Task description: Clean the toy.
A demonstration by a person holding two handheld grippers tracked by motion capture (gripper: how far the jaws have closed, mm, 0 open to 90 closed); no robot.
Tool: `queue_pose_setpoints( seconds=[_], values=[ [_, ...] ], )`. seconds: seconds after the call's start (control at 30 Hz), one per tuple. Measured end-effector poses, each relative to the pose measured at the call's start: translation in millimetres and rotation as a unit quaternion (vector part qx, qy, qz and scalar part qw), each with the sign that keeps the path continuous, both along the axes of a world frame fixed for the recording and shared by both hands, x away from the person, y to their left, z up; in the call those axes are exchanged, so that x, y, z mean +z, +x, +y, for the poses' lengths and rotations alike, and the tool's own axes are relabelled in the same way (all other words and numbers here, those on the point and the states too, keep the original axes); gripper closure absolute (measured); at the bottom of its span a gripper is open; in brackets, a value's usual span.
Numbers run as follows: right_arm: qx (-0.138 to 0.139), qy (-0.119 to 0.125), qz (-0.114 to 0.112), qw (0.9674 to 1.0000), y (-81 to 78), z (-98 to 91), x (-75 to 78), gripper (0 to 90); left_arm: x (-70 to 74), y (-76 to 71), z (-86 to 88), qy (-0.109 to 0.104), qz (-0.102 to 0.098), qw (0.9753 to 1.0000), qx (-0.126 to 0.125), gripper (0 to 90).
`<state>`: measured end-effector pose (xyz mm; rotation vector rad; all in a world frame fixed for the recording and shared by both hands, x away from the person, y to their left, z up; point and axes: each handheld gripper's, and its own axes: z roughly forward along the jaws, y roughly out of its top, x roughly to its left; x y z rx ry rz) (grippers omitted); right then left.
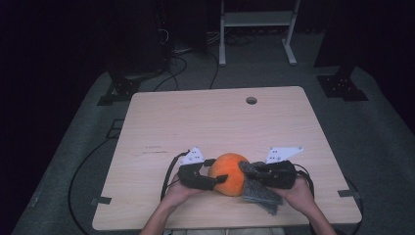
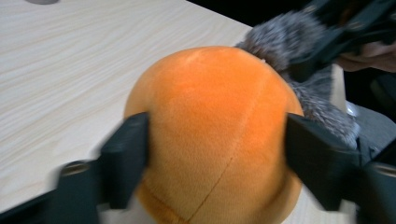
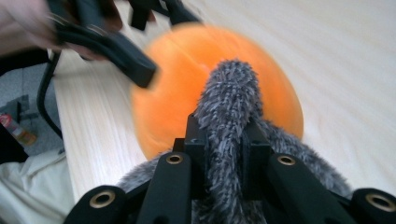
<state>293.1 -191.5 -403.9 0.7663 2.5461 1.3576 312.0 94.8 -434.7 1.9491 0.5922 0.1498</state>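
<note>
While the orange plush ball (image 1: 229, 174) is sitting near the table's (image 1: 195, 122) front edge, we are straddling it with the left gripper (image 2: 217, 140), jaws part open, pads at its flanks, grip uncertain; the right gripper (image 3: 224, 140) is pinching grey furry cloth (image 3: 231, 98) shut, so we are wiping with gentle, steady pressure

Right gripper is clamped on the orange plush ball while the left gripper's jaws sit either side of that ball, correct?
Not quite. The right gripper is clamped on the grey furry cloth, not the orange plush ball; the right gripper view shows the fur pinched between its jaws. The left gripper does have its jaws either side of the ball.
</note>
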Motion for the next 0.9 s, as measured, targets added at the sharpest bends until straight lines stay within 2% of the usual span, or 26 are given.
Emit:
queue_pose_setpoints(
  seconds=[0.07, 0.13, 0.17, 0.2, 0.27, 0.3, 0.37, 0.4, 0.43, 0.47, 0.5, 0.53, 0.57, 0.63, 0.67, 0.73, 0.77, 0.83, 0.9],
  values=[
    [0.021, 0.042, -0.014, 0.9988, -5.6, 5.4, 12.7, 76.2, 6.3, -7.2, -7.0, 0.022, -0.036, 0.9991, 0.002, 37.5],
    [0.030, 0.051, -0.039, 0.9975, -9.6, 12.9, 24.8, 76.2, 15.8, -15.8, -14.7, 0.030, -0.069, 0.9971, -0.009, 38.8],
    [0.031, 0.053, -0.043, 0.9972, -9.8, 15.3, 27.3, 76.2, 20.2, -19.8, -17.6, 0.034, -0.082, 0.9959, -0.019, 38.9],
    [0.031, 0.042, -0.045, 0.9977, -8.7, 16.7, 26.5, 76.3, 23.5, -22.7, -19.8, 0.044, -0.088, 0.9948, -0.027, 38.5],
    [0.028, 0.027, -0.030, 0.9988, -5.7, 15.2, 17.6, 76.5, 21.9, -24.8, -22.5, 0.059, -0.091, 0.9936, -0.031, 34.7],
    [0.028, 0.028, -0.019, 0.9990, -4.7, 12.8, 12.9, 76.6, 19.6, -23.3, -21.7, 0.054, -0.084, 0.9944, -0.035, 30.6],
    [0.027, 0.020, -0.011, 0.9994, -4.4, 8.5, 6.5, 76.7, 16.6, -17.2, -17.2, 0.036, -0.059, 0.9970, -0.034, 22.1],
    [0.022, 0.013, -0.010, 0.9996, -4.6, 6.4, 4.9, 76.7, 15.0, -13.3, -15.2, 0.033, -0.045, 0.9981, -0.025, 18.7],
    [0.019, 0.010, -0.007, 0.9997, -3.9, 3.8, 3.7, 76.6, 12.5, -9.0, -14.0, 0.031, -0.022, 0.9991, -0.016, 15.5],
    [0.016, 0.010, -0.004, 0.9998, -2.8, 1.2, 2.5, 76.6, 8.9, -5.0, -12.8, 0.024, 0.004, 0.9996, -0.014, 14.9],
    [0.012, 0.006, 0.000, 0.9999, -1.7, -0.1, 0.9, 76.6, 5.1, -2.8, -12.1, 0.018, 0.021, 0.9996, -0.009, 15.3],
    [0.010, 0.000, 0.001, 1.0000, -1.0, -0.7, -0.8, 76.6, 3.1, -2.9, -11.2, 0.013, 0.024, 0.9996, -0.008, 18.9],
    [0.008, 0.000, 0.002, 1.0000, -0.5, -0.6, -1.5, 76.5, 3.3, -4.5, -11.0, 0.012, 0.015, 0.9997, -0.011, 25.1],
    [0.009, 0.008, -0.007, 0.9999, -2.9, 0.5, 4.4, 76.4, 8.8, -9.8, -12.4, 0.028, -0.021, 0.9994, -0.003, 33.6],
    [0.015, 0.023, -0.018, 0.9995, -5.6, 1.0, 10.3, 76.3, 12.6, -11.9, -13.3, 0.027, -0.033, 0.9991, -0.007, 35.9],
    [0.029, 0.059, -0.034, 0.9972, -10.7, 3.4, 22.6, 76.3, 20.3, -19.3, -18.9, 0.041, -0.077, 0.9962, -0.007, 37.9],
    [0.032, 0.061, -0.044, 0.9966, -12.4, 6.3, 26.7, 76.2, 24.7, -24.1, -22.2, 0.055, -0.100, 0.9934, -0.010, 37.9],
    [0.035, 0.046, -0.054, 0.9969, -13.2, 11.4, 26.6, 76.1, 28.4, -27.4, -24.1, 0.073, -0.121, 0.9899, -0.009, 37.9],
    [0.026, 0.026, -0.047, 0.9982, -10.0, 10.7, 17.9, 76.3, 26.9, -26.0, -23.2, 0.080, -0.116, 0.9900, -0.006, 37.8]
  ],
)
